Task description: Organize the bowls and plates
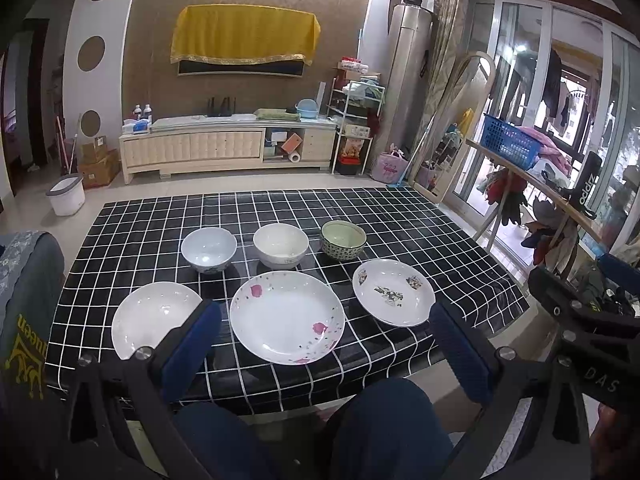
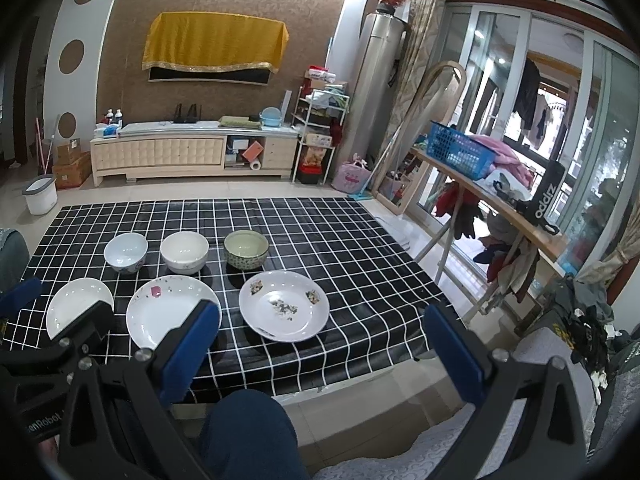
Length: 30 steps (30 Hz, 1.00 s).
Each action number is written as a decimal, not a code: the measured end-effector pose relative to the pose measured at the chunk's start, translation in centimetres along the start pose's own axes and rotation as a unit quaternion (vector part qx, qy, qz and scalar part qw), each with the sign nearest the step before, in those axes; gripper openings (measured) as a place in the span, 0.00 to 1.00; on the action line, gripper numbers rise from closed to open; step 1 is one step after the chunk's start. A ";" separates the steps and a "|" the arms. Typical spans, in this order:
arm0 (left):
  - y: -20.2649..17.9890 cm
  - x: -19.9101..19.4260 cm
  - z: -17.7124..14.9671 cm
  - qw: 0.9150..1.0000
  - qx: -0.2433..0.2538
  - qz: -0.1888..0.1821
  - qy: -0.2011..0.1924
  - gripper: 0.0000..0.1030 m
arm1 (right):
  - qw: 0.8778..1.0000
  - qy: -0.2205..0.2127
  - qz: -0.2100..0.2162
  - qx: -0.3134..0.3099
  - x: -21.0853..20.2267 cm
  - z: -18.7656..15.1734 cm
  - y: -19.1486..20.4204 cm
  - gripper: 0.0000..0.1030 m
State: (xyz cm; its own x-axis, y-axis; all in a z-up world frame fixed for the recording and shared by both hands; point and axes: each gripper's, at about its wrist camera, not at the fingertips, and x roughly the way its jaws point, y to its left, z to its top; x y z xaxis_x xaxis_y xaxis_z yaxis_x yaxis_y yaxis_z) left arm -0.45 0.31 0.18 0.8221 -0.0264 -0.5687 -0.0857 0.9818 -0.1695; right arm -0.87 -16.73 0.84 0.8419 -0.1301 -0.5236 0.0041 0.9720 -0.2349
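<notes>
The plates (image 1: 287, 316) and bowls (image 1: 281, 245) looked like glazed ceramic, smooth and glossy, catching window light. The tabletop (image 1: 400, 216) wore a black checked cover, slick like oilcloth, with a soft sheen. The fingers (image 1: 192, 344) carried matt blue pads, finely textured, on matt black plastic frames with shiny metal screws (image 1: 143, 353).

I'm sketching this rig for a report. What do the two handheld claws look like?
Both match: the left claw and right claw have black angular frames joined by silver bolts, ending in flat fingers with textured blue pads. The right one's frame shows white "DAS" lettering; the left one's reads "enRobot", partly cut off. The person's trousers are dark blue.
</notes>
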 end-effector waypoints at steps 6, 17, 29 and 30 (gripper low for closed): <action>0.3 -0.2 -0.1 1.000 -0.001 0.000 -0.003 1.00 | 1.000 0.001 0.005 -0.002 0.0 0.0 0.3 1.00; 0.4 -0.1 -0.2 1.000 -0.002 0.000 -0.002 1.00 | 1.000 0.003 0.010 -0.006 0.0 -0.2 0.3 1.00; 0.7 -0.1 -0.5 1.000 -0.003 0.004 0.001 1.00 | 1.000 0.007 0.012 -0.010 0.3 -0.2 0.4 1.00; 0.7 -0.2 -0.5 1.000 -0.002 0.005 0.001 1.00 | 1.000 0.007 0.013 -0.010 0.3 -0.2 0.4 1.00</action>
State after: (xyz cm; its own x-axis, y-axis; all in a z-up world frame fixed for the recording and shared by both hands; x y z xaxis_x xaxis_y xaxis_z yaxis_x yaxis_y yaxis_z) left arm -0.93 0.87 -0.27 0.8203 -0.0176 -0.5716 -0.0954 0.9813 -0.1671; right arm -0.75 -16.43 0.41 0.8342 -0.1074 -0.5409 -0.0284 0.9712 -0.2368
